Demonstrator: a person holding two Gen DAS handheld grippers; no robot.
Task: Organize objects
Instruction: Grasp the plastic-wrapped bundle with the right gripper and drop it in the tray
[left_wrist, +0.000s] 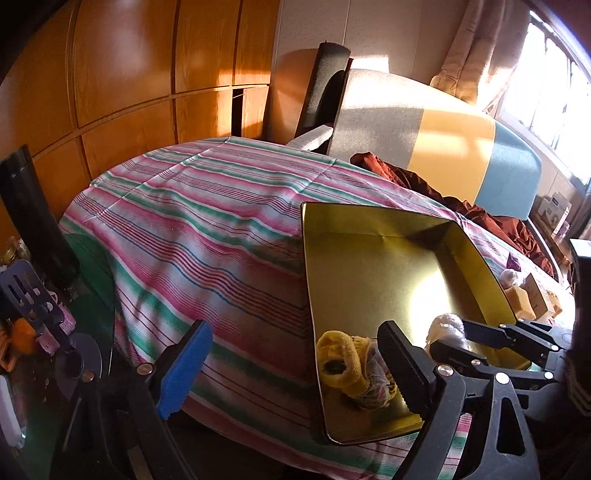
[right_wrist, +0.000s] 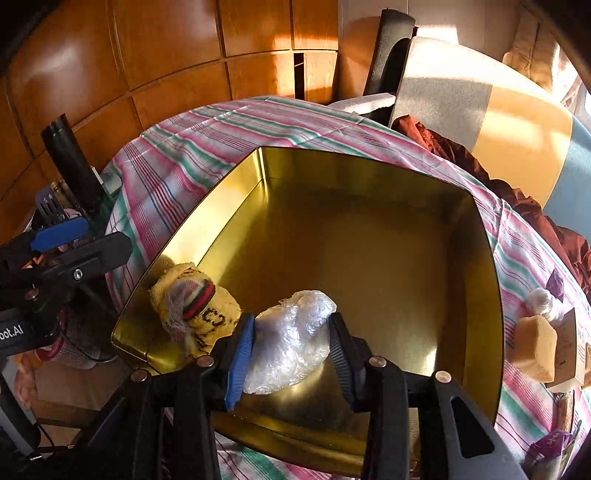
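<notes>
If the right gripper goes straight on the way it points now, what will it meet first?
Probably the floor of the gold tin. The right gripper, shut on the crumpled plastic bundle, points down into the tin, so the bundle would likely touch first. Depth is hard to judge.

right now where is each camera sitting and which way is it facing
Left wrist: on the left gripper, open, angled down across the striped cloth toward the gold tin; the right gripper shows at its right.
Right wrist: on the right gripper, looking down into the tin, shut on a plastic-wrapped bundle.
Shared: tin, yellow knit bundle, striped cloth.
</notes>
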